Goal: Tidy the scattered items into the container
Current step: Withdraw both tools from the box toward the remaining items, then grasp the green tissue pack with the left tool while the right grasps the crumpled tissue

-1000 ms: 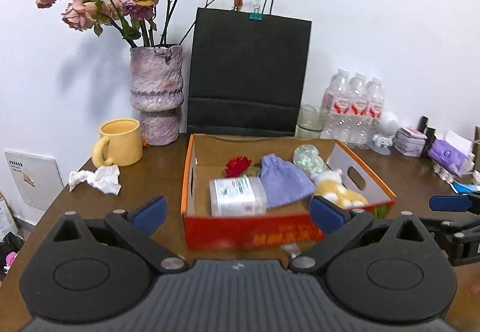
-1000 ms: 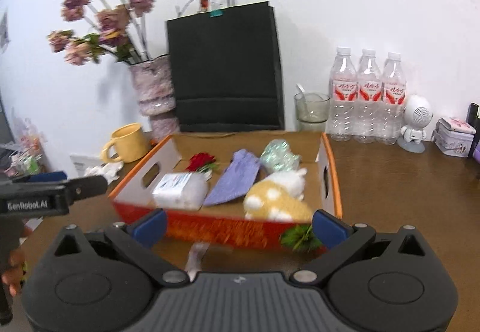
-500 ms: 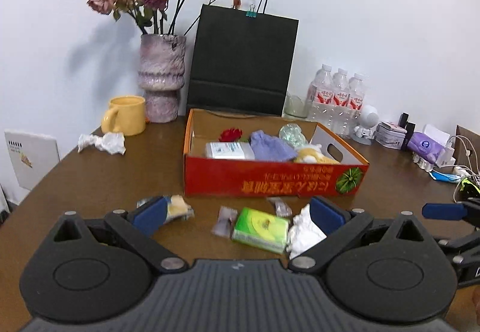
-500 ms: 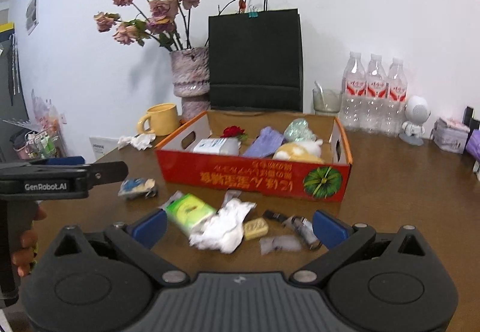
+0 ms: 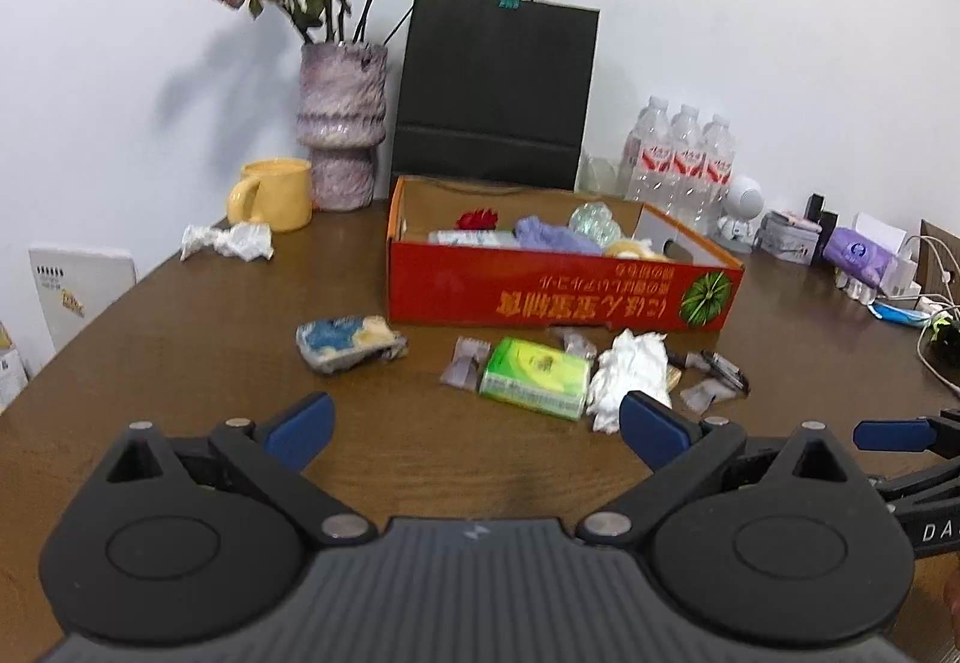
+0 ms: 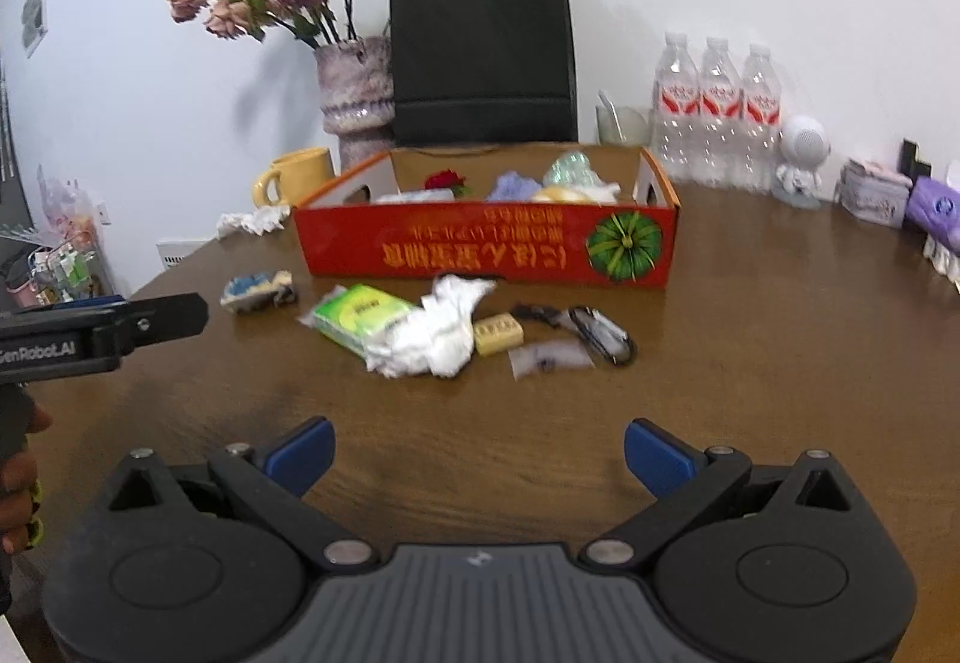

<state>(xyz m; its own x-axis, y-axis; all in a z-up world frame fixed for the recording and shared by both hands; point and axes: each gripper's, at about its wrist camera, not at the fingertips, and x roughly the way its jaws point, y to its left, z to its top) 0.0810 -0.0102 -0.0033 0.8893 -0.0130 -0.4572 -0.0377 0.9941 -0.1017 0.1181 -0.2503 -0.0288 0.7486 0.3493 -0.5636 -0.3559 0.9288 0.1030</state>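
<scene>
A red cardboard box [image 5: 558, 297] [image 6: 486, 246] sits mid-table and holds several items. In front of it lie a green tissue pack [image 5: 534, 378] [image 6: 360, 316], a crumpled white tissue [image 5: 630, 366] [image 6: 441, 330], a blue-and-cream sponge [image 5: 345, 342] [image 6: 255, 291], a yellow block [image 6: 498, 333], small clear sachets [image 5: 462, 369] [image 6: 549, 357] and a black-and-silver clip item [image 6: 600, 333]. My left gripper [image 5: 474, 432] is open and empty, short of the pack. My right gripper [image 6: 477, 453] is open and empty, short of the tissue.
At the back stand a vase of dried roses [image 5: 342, 123], a yellow mug [image 5: 273, 195], a black paper bag [image 5: 495, 93], three water bottles [image 6: 717, 111] and a white figurine [image 6: 801, 162]. Another crumpled tissue [image 5: 228, 242] lies by the mug. Boxes and cables crowd the right edge [image 5: 864, 267].
Both grippers have pulled back from the box and away over the table. The scattered items in front of the box have come into view. Both stay open and empty.
</scene>
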